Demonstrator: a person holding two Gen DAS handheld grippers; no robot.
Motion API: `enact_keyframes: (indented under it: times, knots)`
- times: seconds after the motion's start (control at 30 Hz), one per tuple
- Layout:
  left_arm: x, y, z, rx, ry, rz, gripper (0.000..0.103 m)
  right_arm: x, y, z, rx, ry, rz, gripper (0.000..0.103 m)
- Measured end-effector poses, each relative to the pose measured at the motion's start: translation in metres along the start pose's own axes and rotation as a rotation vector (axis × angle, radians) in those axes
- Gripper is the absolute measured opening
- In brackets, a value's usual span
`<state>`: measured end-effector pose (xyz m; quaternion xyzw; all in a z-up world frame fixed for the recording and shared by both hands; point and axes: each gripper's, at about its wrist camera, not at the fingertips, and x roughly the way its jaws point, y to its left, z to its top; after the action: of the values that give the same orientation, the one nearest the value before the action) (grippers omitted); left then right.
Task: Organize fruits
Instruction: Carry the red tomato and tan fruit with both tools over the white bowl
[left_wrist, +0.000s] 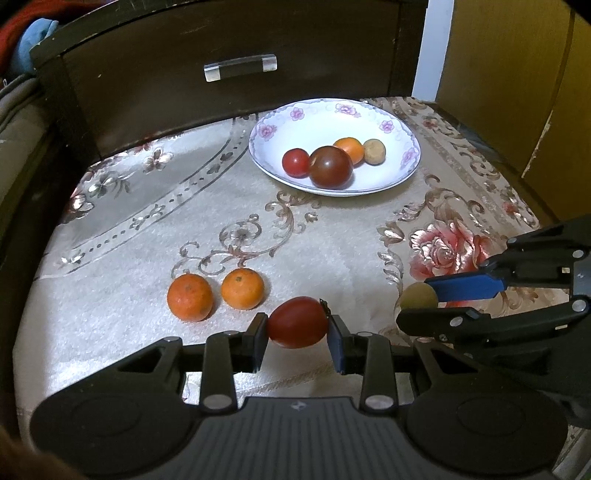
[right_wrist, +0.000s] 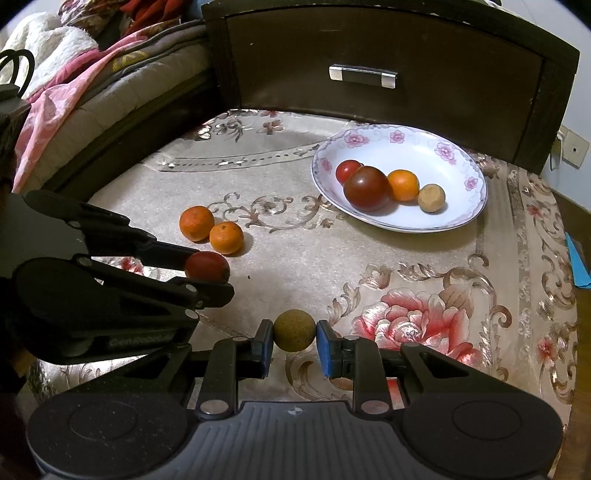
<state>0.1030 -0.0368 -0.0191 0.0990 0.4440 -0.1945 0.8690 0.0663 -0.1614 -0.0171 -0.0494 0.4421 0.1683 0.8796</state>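
My left gripper (left_wrist: 297, 325) is shut on a red tomato (left_wrist: 297, 322) near the table's front; it also shows in the right wrist view (right_wrist: 207, 266). My right gripper (right_wrist: 294, 334) is shut on a small brown-green round fruit (right_wrist: 294, 329), seen in the left wrist view (left_wrist: 419, 296) at the right. Two oranges (left_wrist: 190, 297) (left_wrist: 242, 288) lie on the cloth just left of the tomato. A white floral plate (left_wrist: 391, 122) at the back holds a small red tomato (left_wrist: 295, 162), a dark tomato (left_wrist: 330, 167), an orange (left_wrist: 349, 147) and a small brown fruit (left_wrist: 374, 150).
The table wears a beige floral cloth (left_wrist: 221, 206). A dark wooden drawer front with a handle (left_wrist: 240, 66) stands behind the plate. A bed with blankets (right_wrist: 74, 74) lies to the left. A yellow wall (left_wrist: 517, 74) is at the right.
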Motion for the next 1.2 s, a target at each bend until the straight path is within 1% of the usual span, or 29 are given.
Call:
enact_keyframes:
  times: [0.3,0.53,0.73,0.9,1.2]
  knots:
    - [0.0,-0.004,0.009,0.004,-0.018,-0.009,0.042,-0.004,-0.004,0.002,0.017,-0.016,-0.008,0.019]
    - [0.002,-0.006,0.025,0.0,-0.039,-0.017,0.042,-0.009,-0.016,0.014,0.046,-0.046,-0.015,0.019]
    - [0.003,-0.009,0.047,0.009,-0.07,-0.016,0.042,-0.014,-0.031,0.025,0.092,-0.082,-0.026,0.019]
    - [0.007,-0.011,0.067,0.024,-0.09,-0.016,0.042,-0.016,-0.041,0.036,0.103,-0.11,-0.046,0.02]
    - [0.034,-0.011,0.11,0.034,-0.113,-0.013,0.042,-0.005,-0.073,0.067,0.133,-0.138,-0.069,0.02]
